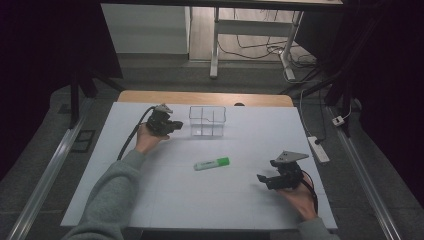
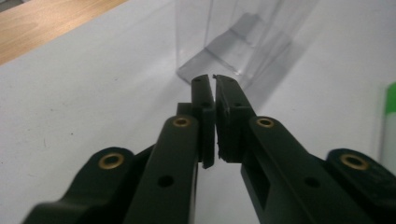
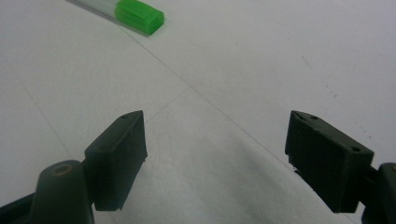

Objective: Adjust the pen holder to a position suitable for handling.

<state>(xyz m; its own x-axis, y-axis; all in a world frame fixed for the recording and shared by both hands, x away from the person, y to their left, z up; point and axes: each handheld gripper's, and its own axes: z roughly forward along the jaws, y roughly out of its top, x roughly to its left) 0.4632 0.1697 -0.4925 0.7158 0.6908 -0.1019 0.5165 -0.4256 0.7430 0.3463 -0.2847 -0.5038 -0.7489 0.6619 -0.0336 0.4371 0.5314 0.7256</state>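
Your right gripper [image 1: 266, 178] hangs wide open, empty, near the green highlighter [image 1: 212, 163] lying mid-table; left gripper [image 1: 176, 125] is closed, empty, beside the clear organizer [image 1: 207, 120]. Next: reach, straddle the highlighter.

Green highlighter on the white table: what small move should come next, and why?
Probably move the right gripper forward toward the green highlighter: its jaws stand open, holding nothing, and the pen lies flat ahead of them. The left gripper is shut beside the clear plastic organizer box.
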